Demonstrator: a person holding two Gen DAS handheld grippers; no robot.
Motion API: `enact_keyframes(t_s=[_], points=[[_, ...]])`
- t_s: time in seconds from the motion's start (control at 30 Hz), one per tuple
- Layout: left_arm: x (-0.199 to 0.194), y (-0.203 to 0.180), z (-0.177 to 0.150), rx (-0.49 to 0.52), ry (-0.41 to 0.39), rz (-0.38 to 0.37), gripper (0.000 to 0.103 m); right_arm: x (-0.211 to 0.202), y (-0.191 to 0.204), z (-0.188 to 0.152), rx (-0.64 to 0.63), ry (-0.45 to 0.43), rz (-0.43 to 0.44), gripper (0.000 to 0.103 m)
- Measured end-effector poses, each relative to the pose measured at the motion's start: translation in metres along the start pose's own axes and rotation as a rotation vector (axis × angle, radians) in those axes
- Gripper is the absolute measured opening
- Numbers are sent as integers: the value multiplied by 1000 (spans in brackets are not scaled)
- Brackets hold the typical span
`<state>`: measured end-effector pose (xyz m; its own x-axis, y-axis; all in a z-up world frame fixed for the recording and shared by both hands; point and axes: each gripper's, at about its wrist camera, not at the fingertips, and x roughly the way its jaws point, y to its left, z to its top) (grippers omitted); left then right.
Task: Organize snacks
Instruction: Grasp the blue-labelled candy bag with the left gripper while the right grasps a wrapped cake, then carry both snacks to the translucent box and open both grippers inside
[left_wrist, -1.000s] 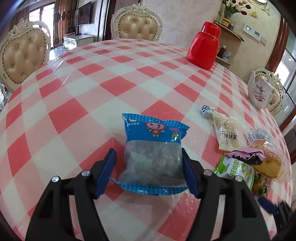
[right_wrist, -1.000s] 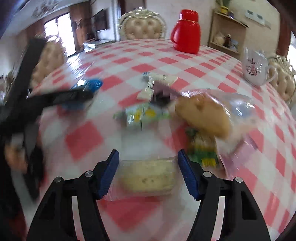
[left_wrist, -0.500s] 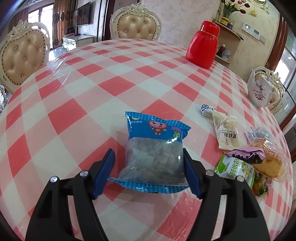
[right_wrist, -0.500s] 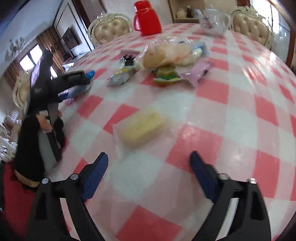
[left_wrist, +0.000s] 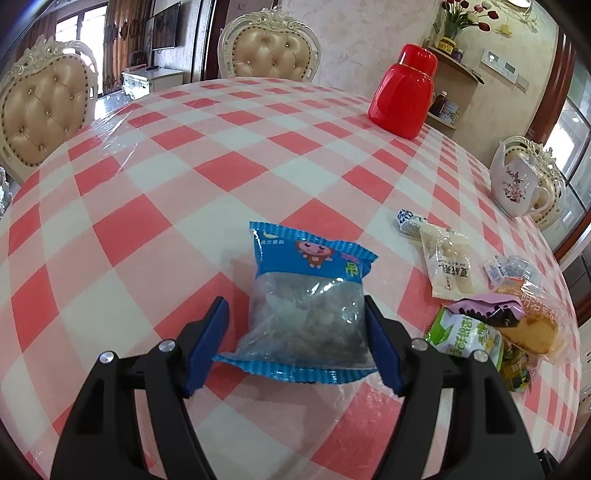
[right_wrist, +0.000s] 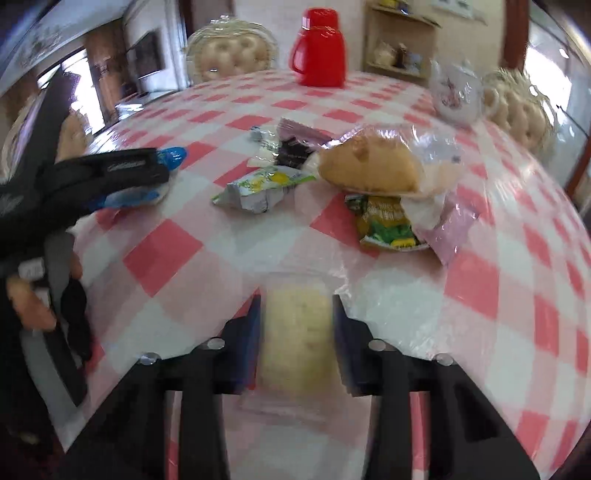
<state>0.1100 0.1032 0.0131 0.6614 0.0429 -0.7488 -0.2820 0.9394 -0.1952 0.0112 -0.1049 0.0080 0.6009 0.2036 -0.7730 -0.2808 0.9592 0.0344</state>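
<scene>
A blue snack bag (left_wrist: 306, 295) with a clear lower half lies on the checked table. My left gripper (left_wrist: 295, 325) is open around its lower half; the right pad touches the bag, the left pad stands apart. My right gripper (right_wrist: 295, 325) is shut on a clear-wrapped pale yellow cake (right_wrist: 297, 332) at the table's near edge. A pile of snacks lies ahead of it: a wrapped bread (right_wrist: 369, 166), a green-white packet (right_wrist: 258, 188), a green-yellow packet (right_wrist: 388, 221). The left gripper shows in the right wrist view (right_wrist: 162, 166).
A red thermos (left_wrist: 402, 96) and a white floral teapot (left_wrist: 513, 181) stand at the far side of the table. Small candies (left_wrist: 410, 221) and a white packet (left_wrist: 448, 266) lie right of the blue bag. Cushioned chairs (left_wrist: 269, 51) ring the table.
My right gripper swung back over the yellow cake and closed on it; half a second ago it was open and off to the side. The left gripper and blue bag barely moved.
</scene>
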Motion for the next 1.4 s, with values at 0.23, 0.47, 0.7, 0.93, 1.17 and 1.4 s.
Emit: enact_keyframes(t_s=[0.23,0.47,0.7,0.93,1.17,1.4], points=[[0,-3,-1,11,2,-7,65,-31,-21,-10,103,-139,75,35],[-4,-9,-1,37,-22,16,54,-35,-30,-11,224,-162,177,35],[-24,-12,-5,-8,-75,27,54,-29,-29,-7,247,-164,166,35],[-56,-30,-29,-7,-117,-3,54,-25,-43,-8,304,-167,170,35],[-90,-48,-57,68,-131,-21,54,-26,-49,-11,323,-174,178,35],[-110,-43,-80,129,-106,-17,54,-31,-52,-18,335,-175,194,35]])
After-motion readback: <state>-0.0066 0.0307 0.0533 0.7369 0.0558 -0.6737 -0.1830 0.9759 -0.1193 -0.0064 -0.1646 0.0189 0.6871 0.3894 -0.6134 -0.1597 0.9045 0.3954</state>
